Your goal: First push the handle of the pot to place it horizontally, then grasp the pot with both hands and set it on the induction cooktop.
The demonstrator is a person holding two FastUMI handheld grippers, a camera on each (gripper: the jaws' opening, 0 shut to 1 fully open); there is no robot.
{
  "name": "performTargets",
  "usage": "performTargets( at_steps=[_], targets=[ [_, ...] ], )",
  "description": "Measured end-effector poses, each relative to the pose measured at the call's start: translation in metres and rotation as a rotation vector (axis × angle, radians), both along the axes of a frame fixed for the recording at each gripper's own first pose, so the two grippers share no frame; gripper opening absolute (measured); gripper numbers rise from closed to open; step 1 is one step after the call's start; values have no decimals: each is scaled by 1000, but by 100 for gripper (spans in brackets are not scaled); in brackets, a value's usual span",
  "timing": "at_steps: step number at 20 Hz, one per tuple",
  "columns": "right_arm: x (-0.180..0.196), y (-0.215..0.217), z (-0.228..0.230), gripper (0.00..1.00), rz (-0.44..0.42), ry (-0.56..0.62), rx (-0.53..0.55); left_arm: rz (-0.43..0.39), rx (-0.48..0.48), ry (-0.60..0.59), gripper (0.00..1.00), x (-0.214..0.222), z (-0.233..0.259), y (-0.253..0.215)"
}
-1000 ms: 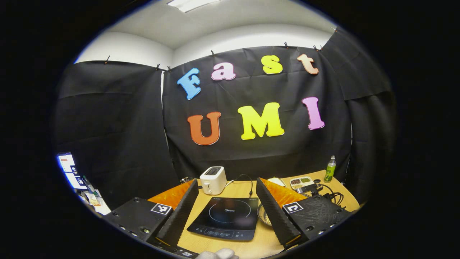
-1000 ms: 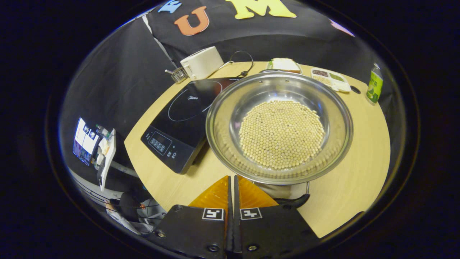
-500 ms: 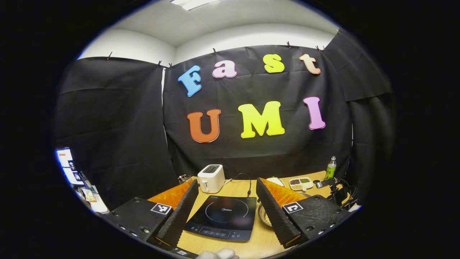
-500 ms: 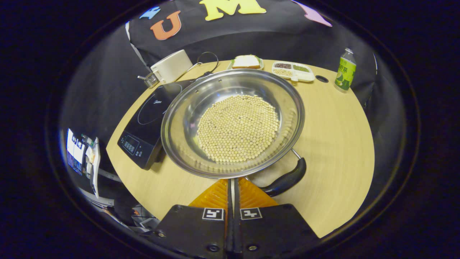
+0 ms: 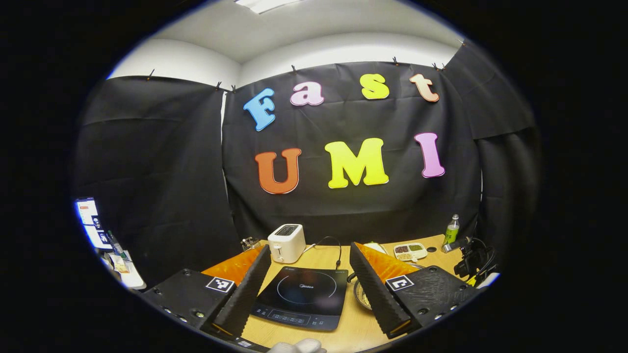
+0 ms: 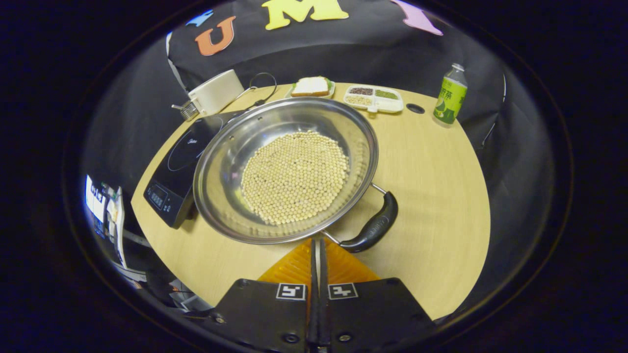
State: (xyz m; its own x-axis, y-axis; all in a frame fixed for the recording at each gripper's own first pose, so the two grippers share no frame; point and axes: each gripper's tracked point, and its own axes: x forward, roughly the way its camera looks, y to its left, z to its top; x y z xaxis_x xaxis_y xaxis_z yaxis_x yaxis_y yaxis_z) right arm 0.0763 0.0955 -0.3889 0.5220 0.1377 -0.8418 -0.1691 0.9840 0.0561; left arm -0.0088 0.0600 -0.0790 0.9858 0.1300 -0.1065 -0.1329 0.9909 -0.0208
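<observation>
In the right gripper view, the right claw (image 6: pixel 316 245) is closed on nothing, its tips just before the pot (image 6: pixel 287 169) of beans on the counter (image 6: pixel 431 196), beside the pot's handle (image 6: pixel 373 228). The left claw (image 5: pixel 309 267) stands open, framing the induction cooktop (image 5: pixel 301 296); beyond sits a toaster (image 5: pixel 287 242).

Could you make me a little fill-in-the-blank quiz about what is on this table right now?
1. The steel pot is filled with small pale ____.
2. The right gripper has its two fingers ____ together, just in front of the pot's black handle.
3. The induction cooktop lies on the table between the two spread fingers of the ____ gripper.
4. The bottle at the far edge of the table is ____ in colour.

Missing words: beans; shut; left; green
</observation>
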Motion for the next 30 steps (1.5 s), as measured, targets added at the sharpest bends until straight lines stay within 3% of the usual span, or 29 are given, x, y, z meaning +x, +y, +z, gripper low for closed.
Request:
performTargets(
  at_steps=[7,23,25,27,28,30],
  targets=[
    [6,-21,4,0,-20,-19,-35,-8,-9,-3,96,2,-1,-2],
    [40,-71,19,4,-81,-89,-113,7,-14,14,96,-8,-7,10],
    [46,-76,18,0,-88,-95,-125,4,-15,15,96,-8,-7,10],
    [49,-83,17,4,-99,-95,-141,2,-11,17,96,-10,-6,10],
    [50,-84,18,0,-103,-96,-138,1,-10,17,96,-10,-6,10],
    [53,-86,18,4,-110,-100,-129,1,-3,20,96,-10,-6,10]
  ],
)
